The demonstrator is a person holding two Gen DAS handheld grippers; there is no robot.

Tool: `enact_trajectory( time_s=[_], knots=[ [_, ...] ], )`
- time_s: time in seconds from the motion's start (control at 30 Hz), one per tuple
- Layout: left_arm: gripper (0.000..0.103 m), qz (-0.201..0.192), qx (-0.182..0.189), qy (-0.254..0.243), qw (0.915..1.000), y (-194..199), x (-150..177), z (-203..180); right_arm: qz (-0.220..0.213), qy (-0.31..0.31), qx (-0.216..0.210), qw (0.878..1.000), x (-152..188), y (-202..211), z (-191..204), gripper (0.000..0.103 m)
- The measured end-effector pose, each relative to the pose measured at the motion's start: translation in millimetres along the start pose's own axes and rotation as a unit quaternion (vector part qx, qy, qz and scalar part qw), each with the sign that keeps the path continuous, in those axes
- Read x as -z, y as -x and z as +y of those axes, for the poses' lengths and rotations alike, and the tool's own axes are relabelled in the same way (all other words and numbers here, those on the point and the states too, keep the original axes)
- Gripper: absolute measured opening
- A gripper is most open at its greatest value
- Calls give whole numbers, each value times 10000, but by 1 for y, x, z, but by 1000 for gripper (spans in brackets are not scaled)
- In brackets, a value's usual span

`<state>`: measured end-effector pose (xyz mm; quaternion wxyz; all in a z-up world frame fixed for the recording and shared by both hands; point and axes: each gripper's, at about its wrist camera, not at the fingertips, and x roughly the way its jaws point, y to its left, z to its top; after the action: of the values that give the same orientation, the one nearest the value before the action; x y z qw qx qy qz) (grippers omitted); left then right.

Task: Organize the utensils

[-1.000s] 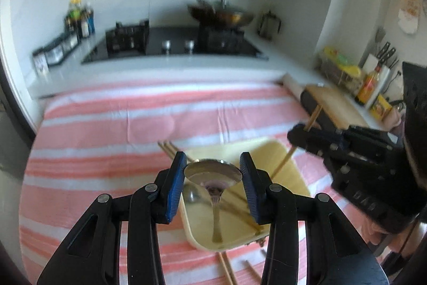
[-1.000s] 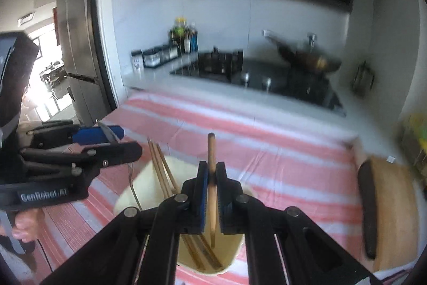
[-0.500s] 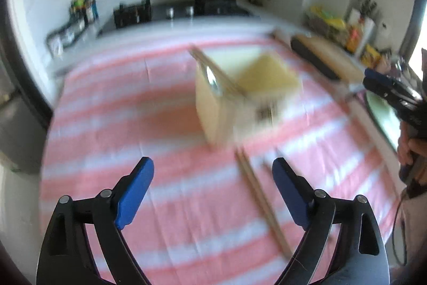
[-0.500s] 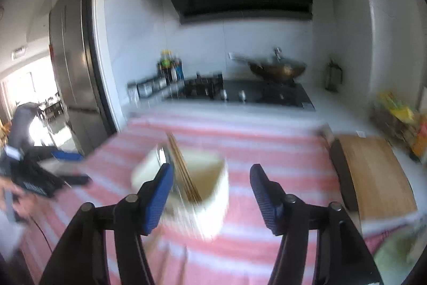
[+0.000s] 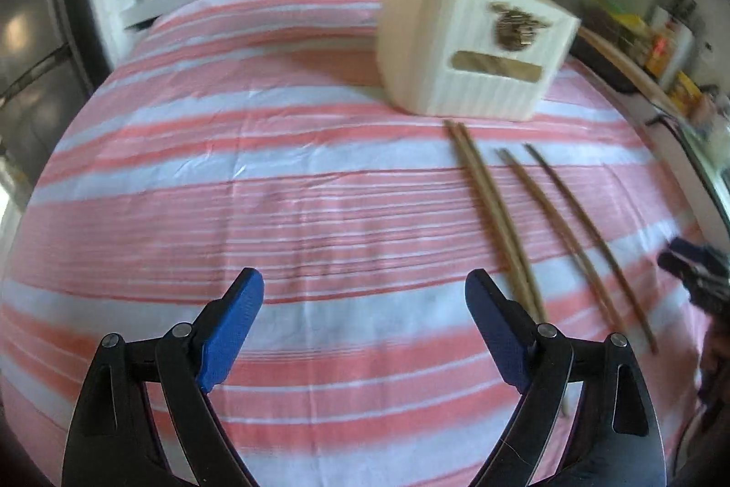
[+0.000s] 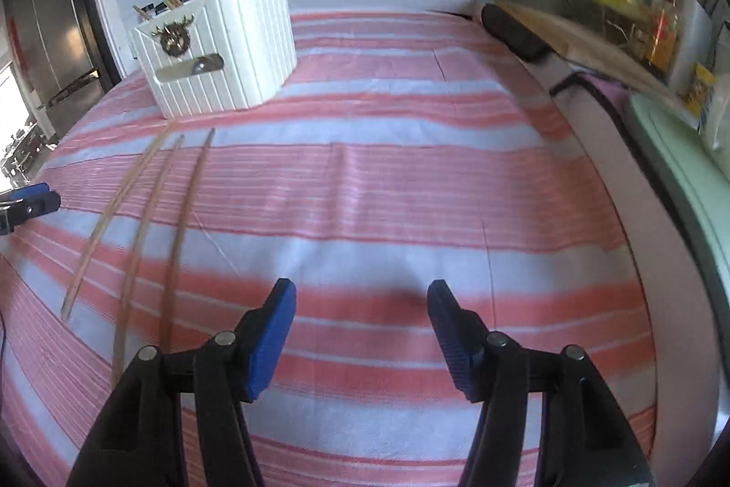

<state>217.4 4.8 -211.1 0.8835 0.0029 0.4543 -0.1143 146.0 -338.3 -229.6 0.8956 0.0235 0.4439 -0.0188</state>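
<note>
Tablecloth (image 5: 273, 176), striped and loosely creased, could bunch if you scrape it. Utensil box (image 5: 465, 44) stands beyond the chopsticks (image 5: 497, 213), which lie loose just in front of it. Your left gripper (image 5: 365, 322) and right gripper (image 6: 360, 327) are both spread and empty; a careless sweep would probably roll the thin sticks apart.

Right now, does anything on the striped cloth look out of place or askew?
Yes: loose chopsticks lie splayed on the cloth in front of the white utensil holder, not inside it. The holder stands upright; nothing looks spilled or damaged.
</note>
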Motion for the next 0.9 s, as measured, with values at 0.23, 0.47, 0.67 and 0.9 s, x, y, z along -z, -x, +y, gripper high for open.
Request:
enact_trajectory(
  time_s=[0.23, 0.47, 0.67, 0.9],
  knots=[
    [90, 35, -79, 319, 9995, -13, 6, 14, -3, 208, 233, 9995, 3, -3, 10, 73],
    [92, -128, -138, 304, 9994, -13, 13, 8, 11, 186, 137, 9997, 2, -5, 10, 78],
    [101, -63, -255, 82, 9996, -19, 15, 2, 8, 172, 118, 9998, 2, -6, 11, 78],
    [103, 36, -370, -106, 9993, -22, 15, -2, 7, 161, 77, 9998, 3, -6, 10, 80]
  ],
)
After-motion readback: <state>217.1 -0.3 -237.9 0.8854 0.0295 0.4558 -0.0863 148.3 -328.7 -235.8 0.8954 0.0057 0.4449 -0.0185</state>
